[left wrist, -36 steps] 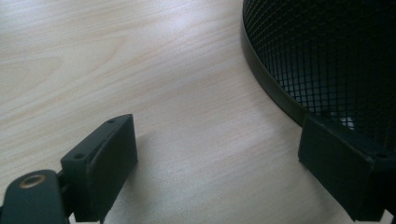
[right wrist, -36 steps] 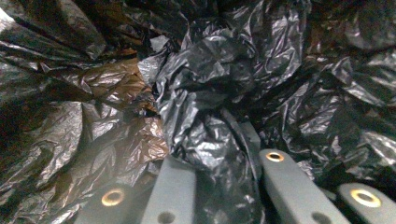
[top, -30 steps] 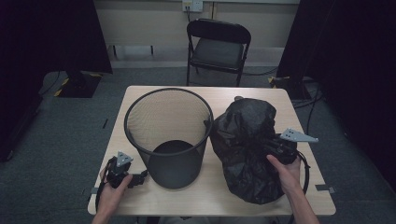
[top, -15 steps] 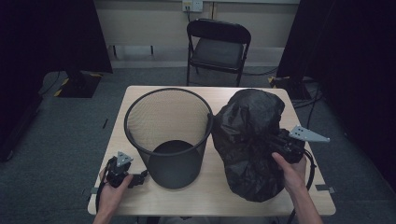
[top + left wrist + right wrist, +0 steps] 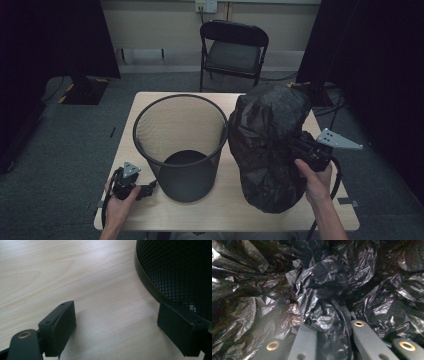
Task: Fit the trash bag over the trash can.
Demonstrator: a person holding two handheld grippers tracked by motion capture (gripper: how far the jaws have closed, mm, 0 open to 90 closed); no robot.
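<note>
A black mesh wastebasket (image 5: pixel 180 145) stands upright on the wooden table (image 5: pixel 135 115), left of centre. To its right a crumpled black plastic bag (image 5: pixel 270 145) rises taller than the basket. My right gripper (image 5: pixel 295 147) is shut on a fold of the bag (image 5: pixel 324 315) at its right side, the film bunched between the jaws. My left gripper (image 5: pixel 150 190) rests on the table at the front left, open, jaws wide apart beside the basket's base (image 5: pixel 150 287) with nothing between them (image 5: pixel 116 327).
A black folding chair (image 5: pixel 234 47) stands behind the table. Dark curtains hang on both sides, over grey carpet. Bare tabletop shows at the front edge (image 5: pixel 220 215) and along the left side.
My right gripper has lifted and pulled the bag upward, so the bag stands taller and more stretched. The left gripper and the basket have stayed put.
</note>
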